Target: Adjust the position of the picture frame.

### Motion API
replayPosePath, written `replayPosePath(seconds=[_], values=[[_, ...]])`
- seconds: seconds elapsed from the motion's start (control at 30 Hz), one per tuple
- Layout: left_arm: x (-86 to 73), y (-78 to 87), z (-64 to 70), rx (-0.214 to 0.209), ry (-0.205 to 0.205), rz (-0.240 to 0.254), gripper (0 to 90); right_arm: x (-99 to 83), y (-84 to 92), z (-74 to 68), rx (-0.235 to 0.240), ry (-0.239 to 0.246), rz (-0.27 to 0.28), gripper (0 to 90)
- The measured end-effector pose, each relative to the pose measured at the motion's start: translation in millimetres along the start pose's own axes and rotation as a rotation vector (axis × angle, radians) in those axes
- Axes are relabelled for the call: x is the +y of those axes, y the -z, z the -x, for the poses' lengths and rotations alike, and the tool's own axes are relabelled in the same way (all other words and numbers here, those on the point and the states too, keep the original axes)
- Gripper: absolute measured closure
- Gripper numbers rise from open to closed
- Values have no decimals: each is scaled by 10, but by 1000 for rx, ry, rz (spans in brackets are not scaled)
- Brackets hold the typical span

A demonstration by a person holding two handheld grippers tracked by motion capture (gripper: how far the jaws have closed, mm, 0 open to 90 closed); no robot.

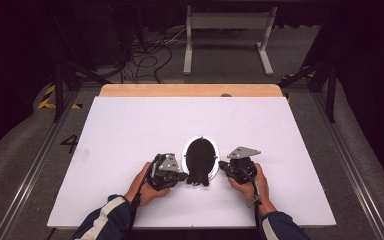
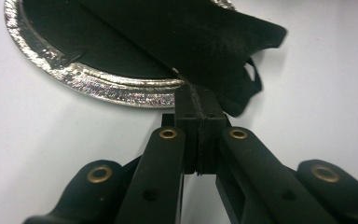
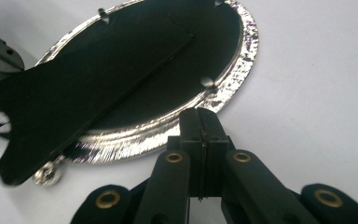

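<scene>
An oval silver-rimmed dish [image 1: 184, 152] with a black inside lies on the white table near the front middle. A black cloth piece [image 1: 200, 162] with thin strings at its near end lies lengthwise over the dish and hangs past its near rim. My left gripper [image 1: 184, 175] comes in from the left. In the left gripper view it [image 2: 199, 95] is shut on the edge of the cloth [image 2: 205, 42], just past the rim [image 2: 121, 91]. My right gripper [image 3: 200, 116] is shut, its tips against the rim [image 3: 242, 70] on the right side, apart from the cloth [image 3: 74, 107].
Small metal pins [image 3: 208, 82] stand on the dish's rim, and a round metal stud [image 3: 46, 175] sits by the cloth's end. The white table top [image 1: 130, 130] stretches wide to the back and sides. A wooden strip [image 1: 190, 90] runs along its far edge.
</scene>
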State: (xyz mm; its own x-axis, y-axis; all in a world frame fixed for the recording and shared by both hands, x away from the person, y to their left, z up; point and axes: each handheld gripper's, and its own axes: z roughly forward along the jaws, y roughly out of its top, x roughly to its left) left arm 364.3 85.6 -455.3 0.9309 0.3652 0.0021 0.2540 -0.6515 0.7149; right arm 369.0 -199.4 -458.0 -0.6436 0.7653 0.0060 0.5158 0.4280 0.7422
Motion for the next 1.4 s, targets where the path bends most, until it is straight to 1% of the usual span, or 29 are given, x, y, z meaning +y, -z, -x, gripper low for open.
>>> replayPosePath(seconds=[0.03, 0.07, 0.1, 0.13, 0.17, 0.2, 0.23, 0.3, 0.37, 0.4, 0.43, 0.47, 0.5, 0.53, 0.6, 0.63, 0.67, 0.7, 0.73, 0.8, 0.83, 0.9, 1.0, 1.13, 1.2, 1.27, 1.3, 1.33, 1.4], values=[[-10, 81, 32, 22, -16, 6, 898, -13, 45, 1, 5, -3, 6, 900], [-27, 181, 48, 33, -32, 15, 898, -28, 98, 7, 13, -6, 13, 900], [-70, 312, 66, 42, -34, 42, 897, -46, 150, 7, 23, -12, 20, 900], [-107, 392, 82, 57, -29, 53, 896, -69, 210, 1, 38, -9, 24, 900], [-184, 517, 103, 78, -28, 63, 896, -83, 241, -10, 48, -7, 22, 900], [-243, 591, 113, 84, -24, 69, 896, -103, 286, -31, 63, -3, 16, 900], [-332, 681, 131, 93, -13, 81, 894, -112, 315, -50, 71, -7, 14, 900], [-533, 851, 164, 134, 4, 82, 892, -133, 379, -94, 90, -1, 10, 885], [-771, 1024, 186, 151, 53, 101, 890, -169, 443, -167, 114, -1, 15, 882], [-867, 1096, 199, 160, 74, 105, 890, -187, 462, -209, 115, 11, 10, 882], [-867, 1096, 199, 160, 74, 105, 890, -202, 474, -250, 115, 20, 2, 880], [-979, 1176, 209, 171, 96, 114, 890, -202, 474, -250, 115, 20, 2, 880], [-1075, 1239, 221, 183, 120, 125, 893, -220, 475, -295, 118, 24, -2, 870], [-1163, 1291, 239, 201, 131, 131, 897, -231, 463, -342, 119, 28, -8, 847], [-1225, 1321, 249, 214, 129, 118, 899, -221, 406, -428, 116, 56, -21, 820], [-1259, 1343, 234, 216, 146, 130, 899, -211, 381, -452, 113, 65, -26, 799], [-1262, 1357, 228, 217, 152, 143, 898, -188, 336, -490, 97, 77, -32, 752], [-1257, 1363, 223, 217, 149, 152, 896, -177, 316, -504, 89, 73, -29, 731], [-1250, 1365, 222, 217, 149, 156, 893, -172, 306, -512, 92, 66, -21, 735], [-1236, 1340, 220, 205, 136, 151, 886, -159, 290, -536, 88, 73, -11, 735], [-1233, 1322, 217, 202, 128, 141, 883, -153, 271, -552, 91, 69, -7, 715], [-1231, 1298, 220, 204, 131, 126, 880, -147, 231, -580, 81, 54, -10, 660], [-1223, 1293, 215, 197, 131, 129, 875, -121, 193, -624, 62, 30, -3, 606], [-1222, 1278, 203, 190, 139, 125, 871, -112, 143, -689, 55, 30, -9, 587], [-1221, 1272, 195, 185, 138, 127, 867, -106, 138, -721, 33, 51, -14, 579], [-1217, 1267, 196, 184, 142, 131, 867, -112, 115, -709, 16, 41, -18, 559], [-1215, 1266, 195, 182, 141, 133, 866, -121, 99, -684, 30, 28, -19, 556], [-1212, 1265, 197, 184, 139, 131, 866, -121, 99, -677, 34, 30, -17, 560], [-1209, 1257, 202, 182, 147, 131, 867, -116, 104, -676, 42, 49, -21, 593]])
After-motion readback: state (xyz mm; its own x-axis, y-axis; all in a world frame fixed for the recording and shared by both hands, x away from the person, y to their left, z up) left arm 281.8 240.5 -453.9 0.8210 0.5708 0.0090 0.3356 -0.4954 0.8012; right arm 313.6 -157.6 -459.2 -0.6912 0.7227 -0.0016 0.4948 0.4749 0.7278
